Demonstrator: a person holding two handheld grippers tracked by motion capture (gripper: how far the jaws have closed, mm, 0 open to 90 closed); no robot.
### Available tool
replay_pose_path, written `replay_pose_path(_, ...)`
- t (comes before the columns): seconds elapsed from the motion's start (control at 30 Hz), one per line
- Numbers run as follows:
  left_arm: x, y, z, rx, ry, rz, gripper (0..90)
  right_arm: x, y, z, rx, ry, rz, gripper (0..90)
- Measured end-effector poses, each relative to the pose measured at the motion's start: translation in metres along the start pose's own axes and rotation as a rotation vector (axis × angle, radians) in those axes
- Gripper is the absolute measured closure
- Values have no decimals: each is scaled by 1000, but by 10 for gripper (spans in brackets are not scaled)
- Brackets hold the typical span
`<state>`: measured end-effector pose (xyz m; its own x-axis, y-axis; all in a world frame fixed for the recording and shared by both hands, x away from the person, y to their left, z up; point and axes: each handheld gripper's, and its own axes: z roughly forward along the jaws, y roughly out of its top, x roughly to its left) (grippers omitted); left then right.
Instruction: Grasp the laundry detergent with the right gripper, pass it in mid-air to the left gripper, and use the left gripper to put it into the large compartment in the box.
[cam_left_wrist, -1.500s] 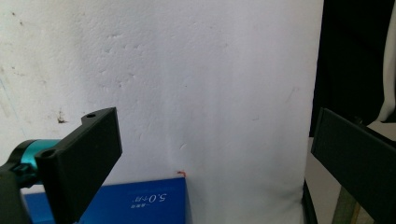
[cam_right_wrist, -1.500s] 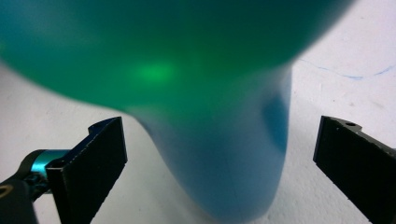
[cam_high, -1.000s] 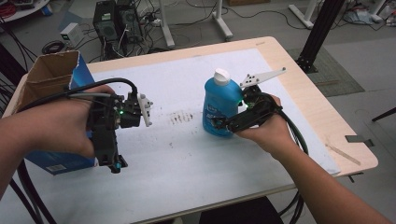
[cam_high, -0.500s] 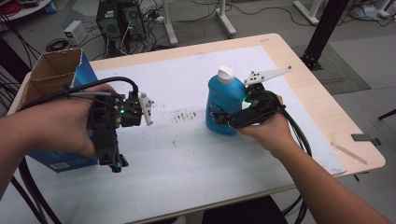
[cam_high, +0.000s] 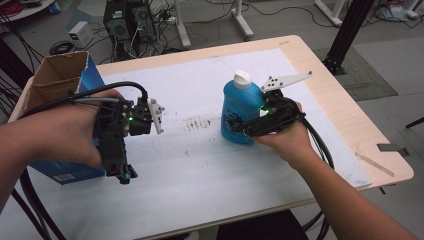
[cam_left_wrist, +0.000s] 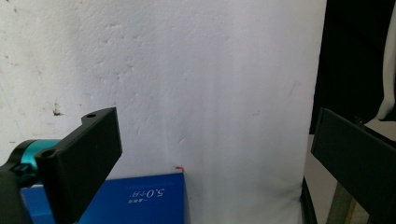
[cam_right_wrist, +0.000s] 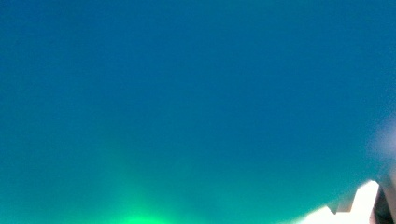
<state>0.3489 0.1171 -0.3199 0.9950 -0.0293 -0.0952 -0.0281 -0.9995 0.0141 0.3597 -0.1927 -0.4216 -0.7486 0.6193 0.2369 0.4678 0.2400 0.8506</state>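
The right gripper (cam_high: 239, 126) has just been closing its jaws around the lower body of the blue plastic bottle with a white cap (cam_high: 241, 112). Whether the pads already press on it cannot be told, so lifting would be premature. The bottle stands upright right of centre on the white foam sheet (cam_high: 200, 165), at the gripper's 9 o'clock. The left gripper (cam_high: 120, 170) hangs with jaws spread, holding nothing, beside the blue cardboard box (cam_high: 65, 170).
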Motion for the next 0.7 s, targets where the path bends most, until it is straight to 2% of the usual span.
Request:
replay_pose_path(0.1,0,0,0,2,2,0,17,-1,0,-1,-7,5,-4,257)
replay_pose_path(0.53,2,1,2,0,-1,1,18,-1,0,0,-5,3,-5,275)
replay_pose_path(0.7,2,1,2,5,-2,4,17,0,-1,1,-14,-1,-23,357)
